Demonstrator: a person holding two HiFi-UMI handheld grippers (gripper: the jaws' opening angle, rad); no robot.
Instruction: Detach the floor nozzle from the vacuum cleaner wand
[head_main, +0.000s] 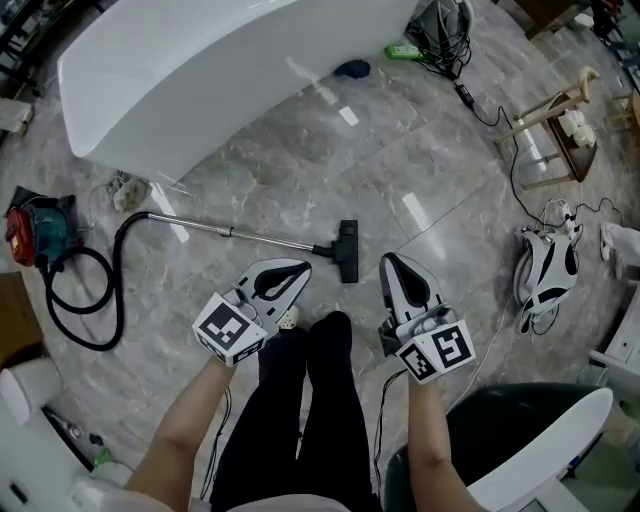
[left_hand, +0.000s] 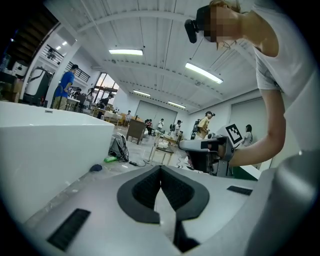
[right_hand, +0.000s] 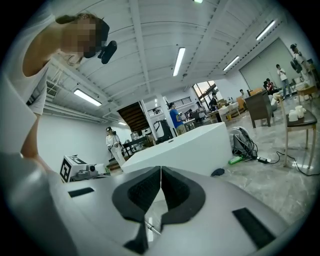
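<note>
Left claw (head_main: 303, 268): jaws pressed together, empty; its cube bears a black-and-white square marker. Wand (head_main: 230, 231): metal, lying on the marble floor (head_main: 420, 160). Floor nozzle (head_main: 347, 250): black, apparently still joined to the wand's end, any lettering too small to read; sits between both claws, just ahead. Right claw (head_main: 392, 260): jaws together, empty; matching marker.
</note>
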